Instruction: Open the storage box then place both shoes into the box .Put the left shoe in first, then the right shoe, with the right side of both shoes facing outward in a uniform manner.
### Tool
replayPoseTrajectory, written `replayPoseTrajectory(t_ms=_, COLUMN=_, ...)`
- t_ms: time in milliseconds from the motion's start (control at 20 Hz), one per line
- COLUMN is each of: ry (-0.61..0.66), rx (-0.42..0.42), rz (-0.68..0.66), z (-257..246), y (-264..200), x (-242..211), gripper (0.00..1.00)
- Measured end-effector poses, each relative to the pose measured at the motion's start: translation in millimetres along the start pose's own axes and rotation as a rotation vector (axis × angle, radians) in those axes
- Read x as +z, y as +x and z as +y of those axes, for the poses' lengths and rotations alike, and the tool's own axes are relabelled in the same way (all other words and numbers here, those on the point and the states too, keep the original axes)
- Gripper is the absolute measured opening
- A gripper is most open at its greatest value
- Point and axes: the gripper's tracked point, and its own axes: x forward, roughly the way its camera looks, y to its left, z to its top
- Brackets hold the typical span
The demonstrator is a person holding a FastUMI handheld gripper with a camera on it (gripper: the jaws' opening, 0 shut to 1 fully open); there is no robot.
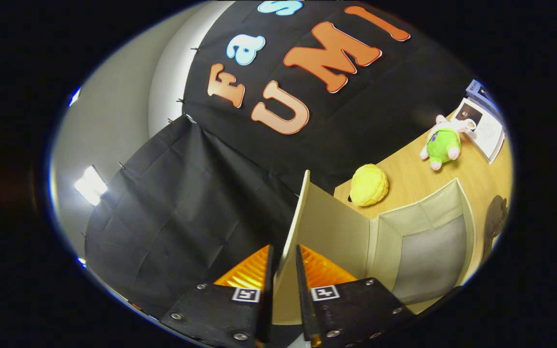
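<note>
My gripper is shut on the cream lid of the storage box, one finger on each side of its thin edge. The lid stands raised, almost upright, hinged to the box. The cream fabric storage box lies open beyond and to the right of the fingers, showing a grey inner bottom with nothing in it. It rests on the wooden table. No shoe lies inside the box.
A yellow plush ball sits on the table just behind the box. Farther back lie a green and white plush toy and an open booklet. Black cloth hangs behind and left of the table.
</note>
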Motion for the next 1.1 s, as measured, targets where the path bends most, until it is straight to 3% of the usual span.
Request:
replayPoseTrajectory(t_ms=200, ry=-0.067, rx=-0.073, rz=-0.021, z=-11.0, y=3.8, x=-2.1, gripper=0.97)
replayPoseTrajectory(t_ms=500, ry=-0.192, rx=-0.302, rz=-0.102, z=-75.3, y=-33.0, x=26.1, gripper=0.98)
replayPoseTrajectory(t_ms=850, ry=-0.375, rx=-0.685, rz=-0.149, z=-198.9, y=-131.3, x=58.8, gripper=0.98)
replayPoseTrajectory(t_ms=1100, ry=-0.452, rx=-0.903, rz=-0.13, z=-275.2, y=-189.4, x=59.4, gripper=0.98)
